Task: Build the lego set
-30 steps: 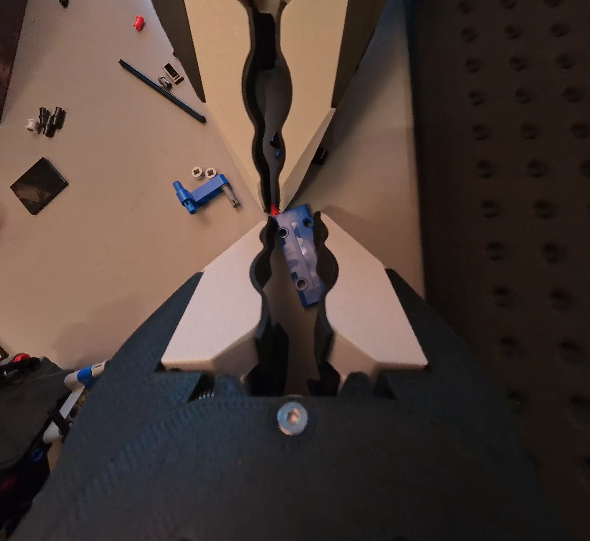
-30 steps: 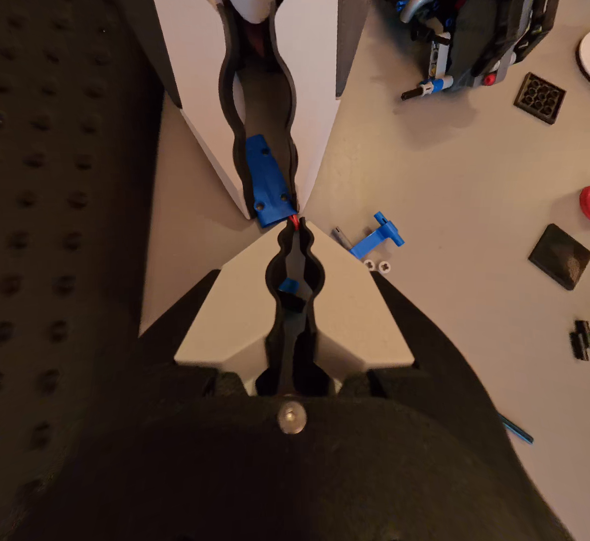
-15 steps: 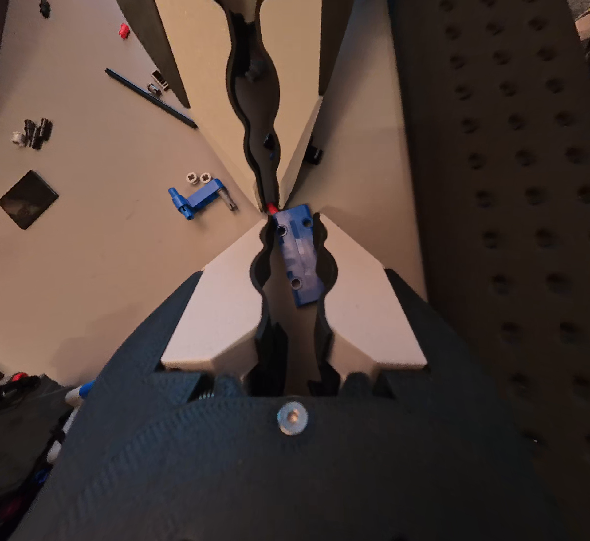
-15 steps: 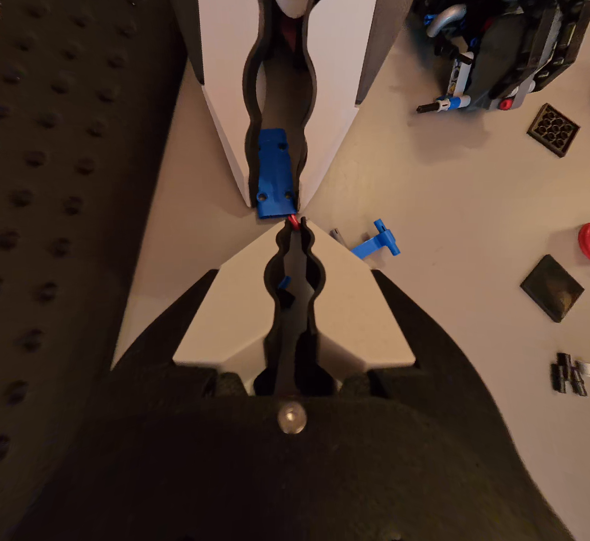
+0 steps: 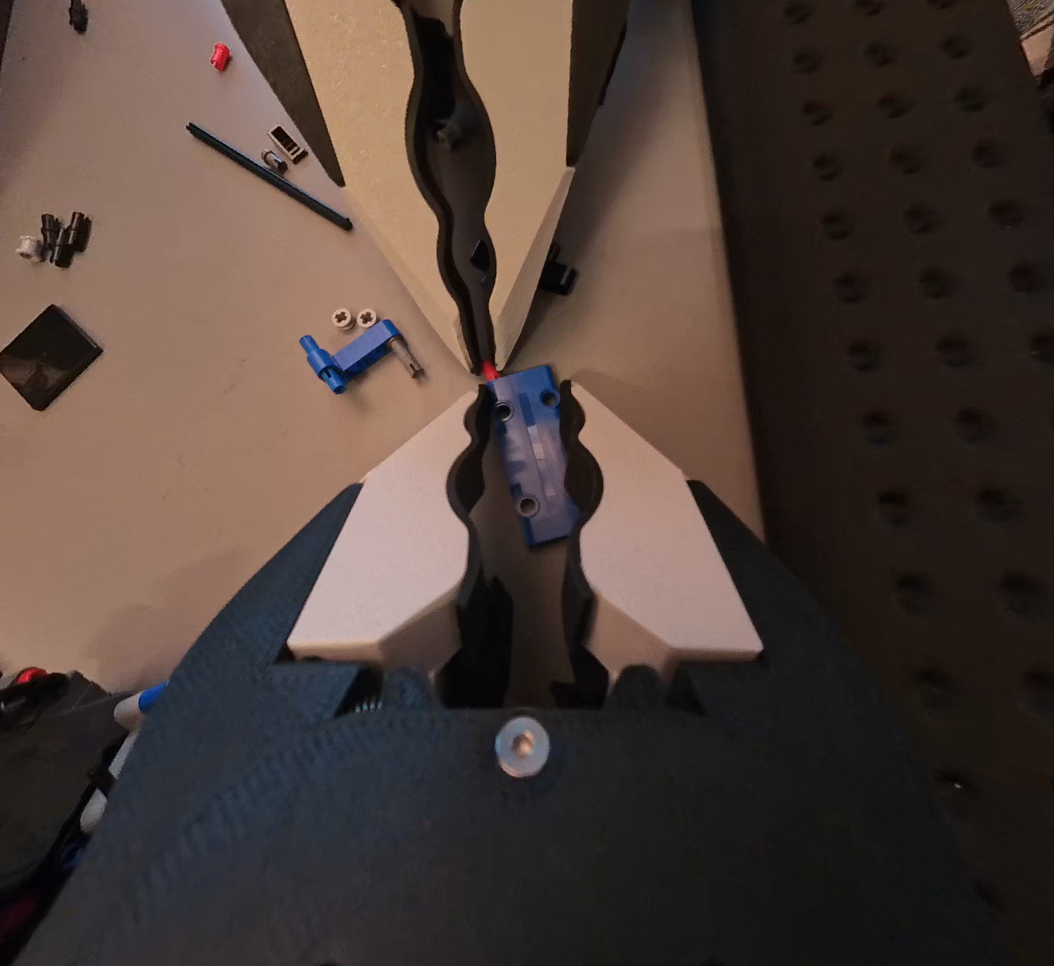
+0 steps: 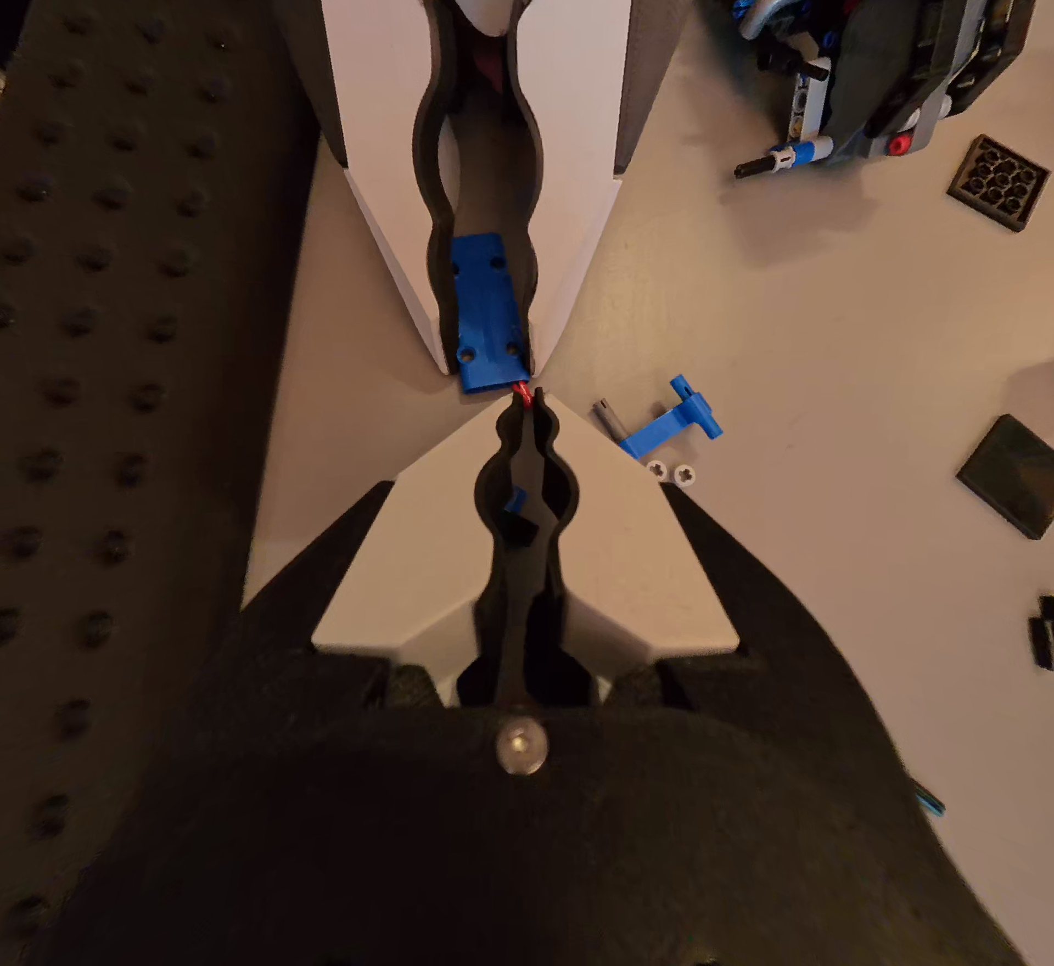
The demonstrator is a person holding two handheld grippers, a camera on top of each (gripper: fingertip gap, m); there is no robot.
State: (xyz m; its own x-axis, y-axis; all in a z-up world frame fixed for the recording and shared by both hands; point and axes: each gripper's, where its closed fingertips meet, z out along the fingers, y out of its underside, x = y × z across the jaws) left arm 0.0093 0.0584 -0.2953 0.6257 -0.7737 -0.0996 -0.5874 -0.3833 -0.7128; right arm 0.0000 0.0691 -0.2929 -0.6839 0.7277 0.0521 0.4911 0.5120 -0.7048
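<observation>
My left gripper (image 5: 523,394) is shut on a blue flat Lego piece with holes (image 5: 530,459), gripped along its long sides. My right gripper (image 6: 527,404) is shut on a small red pin (image 6: 522,394) at its very tips. The two grippers meet tip to tip above the table. The red pin (image 5: 489,368) touches the near corner of the blue piece's end (image 6: 487,311). In the left wrist view the right gripper (image 5: 485,360) comes in from the top. In the right wrist view the left gripper (image 6: 490,368) comes in from the top.
A blue crank piece with a grey pin (image 5: 353,354) and two white bushes (image 5: 353,318) lie on the beige table beside the tips. A black axle (image 5: 268,175), a black tile (image 6: 1006,474), a grid plate (image 6: 998,180) and the part-built model (image 6: 912,26) lie farther off. A black studded mat (image 5: 912,311) borders the table.
Both grippers stay shut and tip to tip. They have drifted slightly over the table. The blue piece now lines up straighter with the red pin.
</observation>
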